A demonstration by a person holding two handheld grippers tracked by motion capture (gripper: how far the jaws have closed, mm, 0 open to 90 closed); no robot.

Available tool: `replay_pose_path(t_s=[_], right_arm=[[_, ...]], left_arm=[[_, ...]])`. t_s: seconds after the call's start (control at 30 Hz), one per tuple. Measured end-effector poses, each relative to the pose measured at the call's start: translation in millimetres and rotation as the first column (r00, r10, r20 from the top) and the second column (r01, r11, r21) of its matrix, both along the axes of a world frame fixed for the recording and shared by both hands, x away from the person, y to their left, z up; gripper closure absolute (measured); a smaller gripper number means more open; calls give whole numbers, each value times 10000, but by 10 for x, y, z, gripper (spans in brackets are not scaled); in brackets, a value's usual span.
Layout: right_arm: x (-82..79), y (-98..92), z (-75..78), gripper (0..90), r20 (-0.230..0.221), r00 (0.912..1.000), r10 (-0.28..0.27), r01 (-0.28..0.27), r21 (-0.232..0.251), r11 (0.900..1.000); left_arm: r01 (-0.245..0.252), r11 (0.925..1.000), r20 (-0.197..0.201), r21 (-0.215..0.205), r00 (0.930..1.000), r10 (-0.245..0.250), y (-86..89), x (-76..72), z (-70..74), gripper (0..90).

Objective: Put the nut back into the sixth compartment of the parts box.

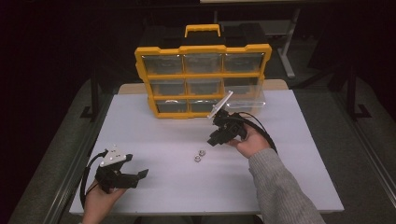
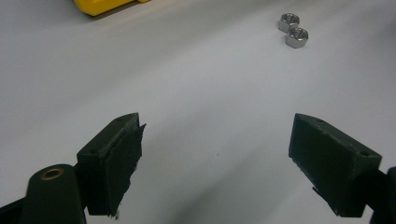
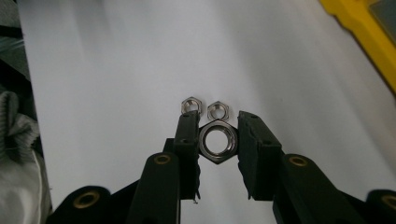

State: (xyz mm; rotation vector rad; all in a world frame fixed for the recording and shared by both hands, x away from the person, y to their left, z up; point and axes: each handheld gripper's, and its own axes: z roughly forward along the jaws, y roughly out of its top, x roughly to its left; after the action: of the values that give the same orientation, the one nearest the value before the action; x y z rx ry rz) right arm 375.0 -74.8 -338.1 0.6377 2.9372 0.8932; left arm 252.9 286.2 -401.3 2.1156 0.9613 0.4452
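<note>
at about 8 o'clock on the white table [image 1: 154, 186] in the high view: left gripper [image 1: 140, 173], low near the front edge, jaws spread wide with nothing between them. in its own view, bare tabletop between the pads, and up at 1 o'clock the two small nuts [image 2: 293, 30], well apart from the jaws, with a corner of the yellow organizer [image 2: 100, 5] at 11 o'clock.

near the table's middle, in the high view: the two small nuts lying side by side, touching or nearly so, just left of the right gripper.

at about 2 o'clock from those nuts: right gripper [image 1: 215, 139], held above the table, pointed down and toward the person. in its own view, jaws drawn narrow around a large hex nut [image 3: 217, 141], clamped flat to flat, bore facing the camera, the two small nuts just beyond the fingertips. behind it at 12 o'clock, the organizer's clear drawers, one at the lower right seemingly pulled forward.

likely step: bringing the large nut out to set it beside the small pair. next move calls for lowering until the nut meets the table just clear of the other two, then easing the jaws apart without nudging them.
</note>
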Motion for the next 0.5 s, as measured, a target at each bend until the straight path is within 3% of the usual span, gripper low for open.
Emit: replay_pose_path(t_s=[0.5], right_arm=[[131, -191, 556, 690, 528, 9982, -298, 284, 265, 9992]], left_arm=[[24, 10000, 1, 63, 10000, -24, 17, 10, -2, 170]])
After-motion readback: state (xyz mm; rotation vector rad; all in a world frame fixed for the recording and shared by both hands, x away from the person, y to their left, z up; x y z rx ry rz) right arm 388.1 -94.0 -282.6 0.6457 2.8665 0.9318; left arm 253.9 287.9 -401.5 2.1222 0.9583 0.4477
